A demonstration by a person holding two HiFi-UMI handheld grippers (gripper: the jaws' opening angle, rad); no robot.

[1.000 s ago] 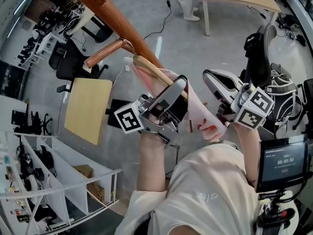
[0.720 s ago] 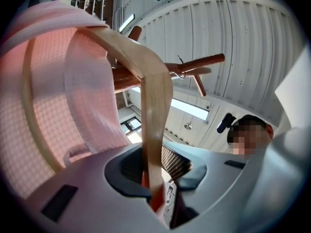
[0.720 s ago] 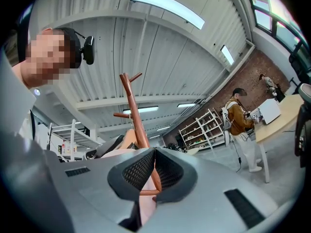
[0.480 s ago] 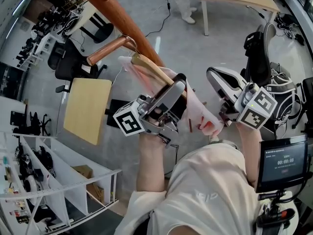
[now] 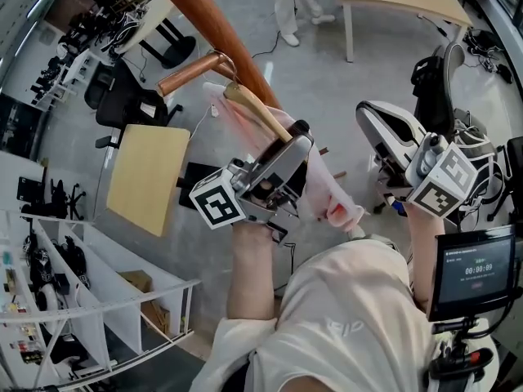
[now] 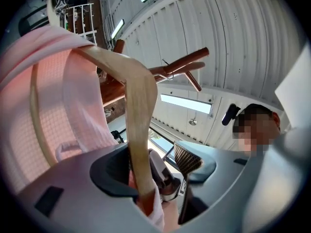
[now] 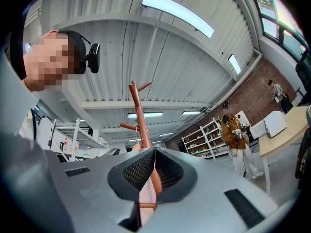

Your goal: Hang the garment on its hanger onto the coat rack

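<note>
The hanging step appears to be finishing: the hanger [image 5: 253,111] is resting with its metal hook [image 5: 228,66] over a peg [image 5: 192,73] of the coat rack [image 5: 219,29], and the pink garment [image 5: 320,188] is draping down from it toward the person. The left tool [image 6: 160,158] is opening its jaws. The hanger's wooden arm is passing between them, lying against one jaw while the other pad is standing clear of it. The right tool [image 7: 153,155] is sitting clenched on nothing, well apart from the garment. The next move probably calls for drawing the left tool down and away without nudging the hook off the peg.
</note>
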